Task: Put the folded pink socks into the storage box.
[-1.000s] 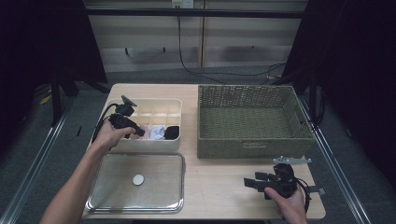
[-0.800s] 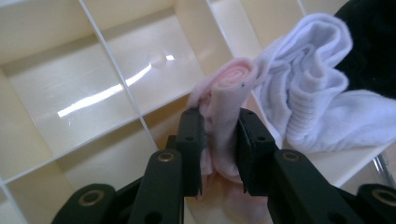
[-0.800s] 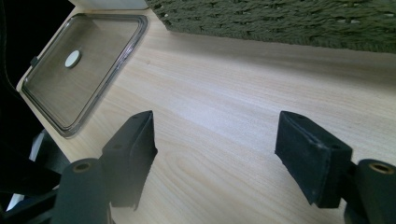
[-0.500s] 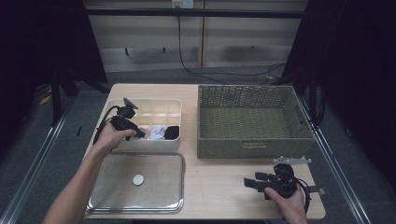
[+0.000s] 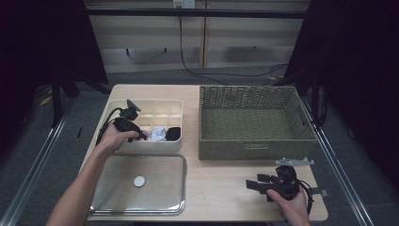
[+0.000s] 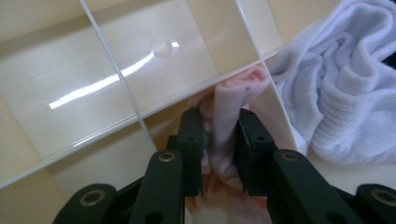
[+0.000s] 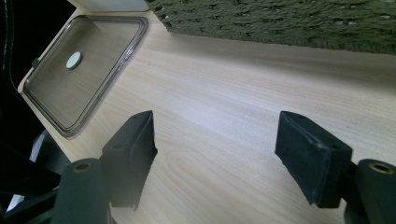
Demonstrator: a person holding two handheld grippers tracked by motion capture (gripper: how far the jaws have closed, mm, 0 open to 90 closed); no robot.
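A cream divided organizer box (image 5: 120, 106) stands at the table's left. My left gripper (image 5: 141, 136) reaches into its front row and is shut on a pale pink cloth (image 6: 229, 116), which sits in a compartment of the organizer box (image 6: 116, 70). Beside it lie a white rolled cloth (image 5: 158, 133) (image 6: 345, 93) and a black one (image 5: 173, 133), each in its own compartment. My right gripper (image 5: 252, 183) rests low over the bare wood near the table's front right, jaws wide open with nothing between them (image 7: 215, 154).
A green woven basket (image 5: 254, 143) stands at the back right, seen close in the right gripper view (image 7: 280, 23). A clear lid (image 5: 117, 197) with a round white knob (image 5: 139, 181) lies flat at the front left (image 7: 98, 70).
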